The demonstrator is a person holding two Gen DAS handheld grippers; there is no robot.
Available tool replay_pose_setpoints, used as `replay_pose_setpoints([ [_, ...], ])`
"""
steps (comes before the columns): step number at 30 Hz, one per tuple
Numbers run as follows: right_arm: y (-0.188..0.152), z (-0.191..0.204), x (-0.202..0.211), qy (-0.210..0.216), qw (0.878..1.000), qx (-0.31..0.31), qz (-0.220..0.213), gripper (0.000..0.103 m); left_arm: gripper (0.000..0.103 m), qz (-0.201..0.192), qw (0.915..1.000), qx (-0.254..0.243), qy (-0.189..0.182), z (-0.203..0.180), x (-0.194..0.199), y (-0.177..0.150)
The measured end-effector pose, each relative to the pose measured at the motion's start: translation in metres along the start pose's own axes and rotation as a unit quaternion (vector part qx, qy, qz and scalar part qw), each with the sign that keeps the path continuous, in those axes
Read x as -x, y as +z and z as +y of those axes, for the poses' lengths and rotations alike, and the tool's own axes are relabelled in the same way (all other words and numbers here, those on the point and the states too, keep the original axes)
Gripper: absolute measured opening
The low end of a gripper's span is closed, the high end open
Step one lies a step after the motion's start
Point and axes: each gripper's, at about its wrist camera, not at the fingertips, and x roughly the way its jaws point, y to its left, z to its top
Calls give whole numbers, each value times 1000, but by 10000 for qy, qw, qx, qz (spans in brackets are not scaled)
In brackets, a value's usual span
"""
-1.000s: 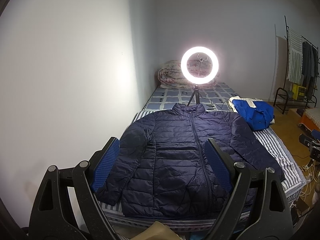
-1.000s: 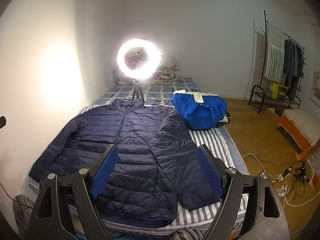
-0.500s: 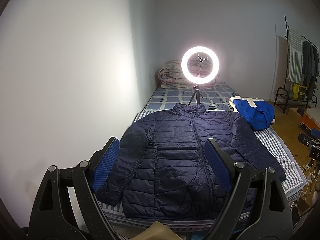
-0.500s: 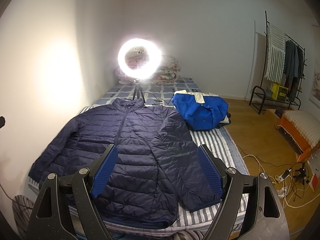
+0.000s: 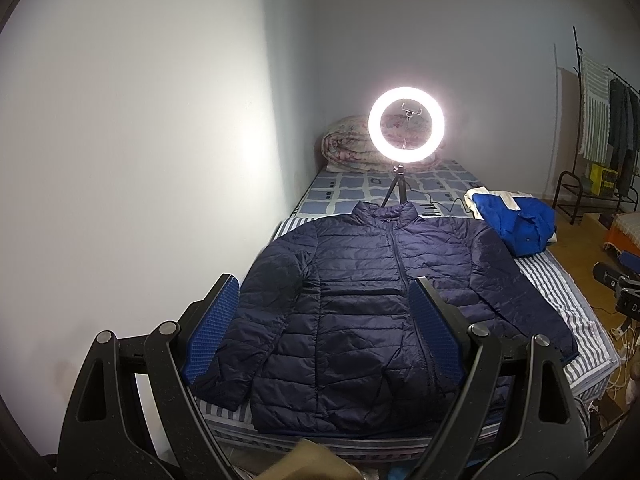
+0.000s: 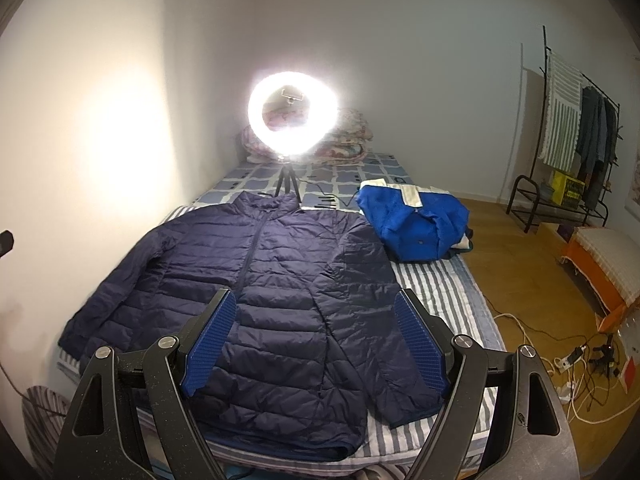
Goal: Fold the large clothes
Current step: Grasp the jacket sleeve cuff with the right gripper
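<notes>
Left wrist view: navy puffer jacket (image 5: 376, 304) flat on the bed (image 5: 560, 300), left gripper (image 5: 324, 328) and right gripper (image 6: 316, 340) both spread wide, holding nothing.

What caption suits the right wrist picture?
Open right tongs hover above a navy puffer jacket spread flat on a striped bed.

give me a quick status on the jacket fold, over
Left gripper and right gripper open, holding nothing. Navy puffer jacket flat on bed, zipped, sleeves spread, unfolded. Blue garment beside its shoulder, ring light behind collar.
</notes>
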Motion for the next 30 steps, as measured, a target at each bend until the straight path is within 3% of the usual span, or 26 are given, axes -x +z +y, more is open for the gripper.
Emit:
replay_pose_setpoints([
  [7, 6, 33, -18, 406, 9983, 425, -63, 82, 89, 32, 10000, 8, 68, 8, 1, -10],
  [12, 15, 76, -40, 1211, 9882, 891, -290, 82, 88, -24, 9992, 161, 351, 34, 13, -23],
  [15, 18, 110, -54, 1681, 9778, 1225, -250, 82, 80, -11, 9983, 293, 511, 55, 27, -33],
  [20, 17, 179, -82, 2565, 9516, 1694, 93, 82, 70, 60, 9964, 392, 746, 80, 45, -50],
  [26, -1, 253, -111, 3261, 9178, 2203, 533, 81, 61, 252, 9948, 646, 742, 107, 54, -71],
  [28, -12, 284, -118, 3566, 8973, 2514, 667, 76, 59, 330, 9939, 741, 746, 115, 55, -77],
  [30, -24, 312, -126, 3816, 8777, 2766, 867, 64, 59, 411, 9929, 818, 758, 122, 54, -83],
])
